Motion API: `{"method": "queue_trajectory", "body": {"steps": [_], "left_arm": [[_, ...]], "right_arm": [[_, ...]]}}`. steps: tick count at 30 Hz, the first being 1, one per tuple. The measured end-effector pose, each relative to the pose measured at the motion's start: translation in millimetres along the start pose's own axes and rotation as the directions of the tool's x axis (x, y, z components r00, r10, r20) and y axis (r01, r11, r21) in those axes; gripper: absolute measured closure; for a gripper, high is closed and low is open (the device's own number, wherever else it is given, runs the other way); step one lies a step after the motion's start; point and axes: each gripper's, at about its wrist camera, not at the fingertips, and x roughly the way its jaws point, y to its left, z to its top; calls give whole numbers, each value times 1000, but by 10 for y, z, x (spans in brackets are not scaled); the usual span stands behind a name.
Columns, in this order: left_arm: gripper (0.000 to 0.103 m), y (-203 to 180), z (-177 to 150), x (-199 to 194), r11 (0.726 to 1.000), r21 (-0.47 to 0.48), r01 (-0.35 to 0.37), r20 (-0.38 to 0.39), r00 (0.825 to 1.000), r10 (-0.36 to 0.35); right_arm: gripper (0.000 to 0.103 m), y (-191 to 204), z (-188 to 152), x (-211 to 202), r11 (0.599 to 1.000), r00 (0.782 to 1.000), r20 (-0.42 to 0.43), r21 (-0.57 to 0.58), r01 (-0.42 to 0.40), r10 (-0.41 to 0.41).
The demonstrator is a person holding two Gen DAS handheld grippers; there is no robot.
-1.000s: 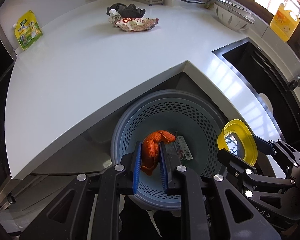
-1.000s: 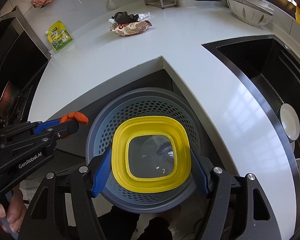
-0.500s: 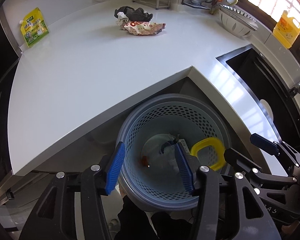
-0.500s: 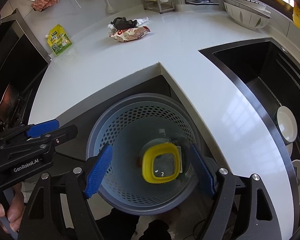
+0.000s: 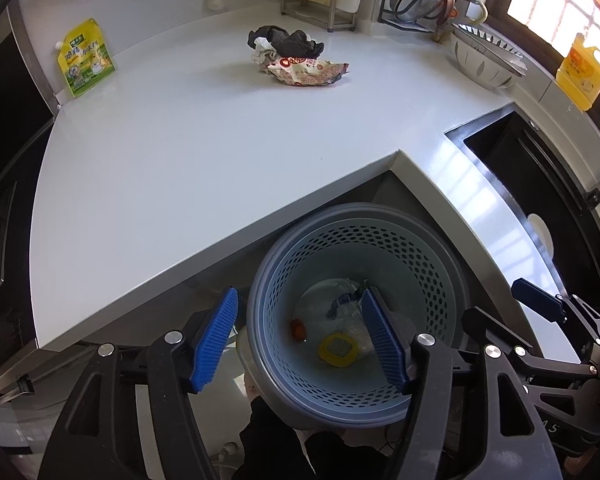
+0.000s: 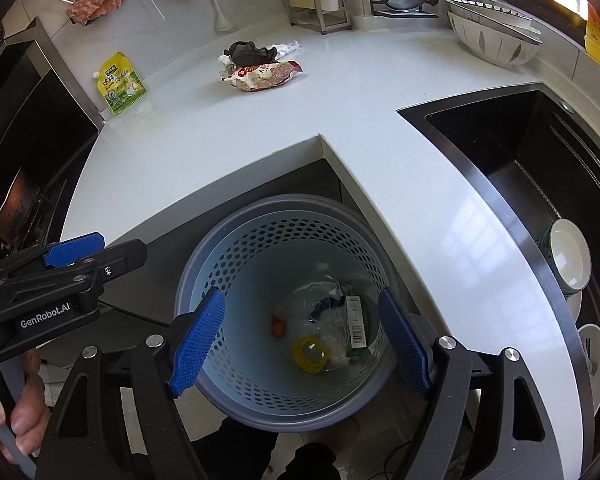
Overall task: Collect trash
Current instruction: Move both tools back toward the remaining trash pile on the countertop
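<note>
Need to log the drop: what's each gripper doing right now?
Left gripper: jaws opening, nothing between them, above the bin.
Right gripper: open, empty.

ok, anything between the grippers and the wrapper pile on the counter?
Nothing visible. The wrapper and black wad lie across bare counter, no object between. Left gripper, jaws opening, and right gripper, open, hang empty over the bin.
</note>
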Motion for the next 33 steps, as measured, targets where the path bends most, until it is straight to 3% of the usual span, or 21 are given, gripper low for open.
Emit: {"method": "queue_trajectory", "body": {"steps": [5, 16, 33], "left_arm": [[26, 37, 62, -100, 1000, -12, -28, 31, 999, 28], [11, 196, 196, -373, 996, -59, -60, 110, 992, 66], [11, 530, 661, -647, 993, -92, -68, 216, 973, 86]], "right_arm": [[27, -21, 75, -49, 1000, 1000, 14, 8, -3, 2], [22, 89, 264, -191, 999, 997, 80, -34, 5, -3], [22, 84, 668, -240, 999, 993, 106, 10, 42, -43]]}}
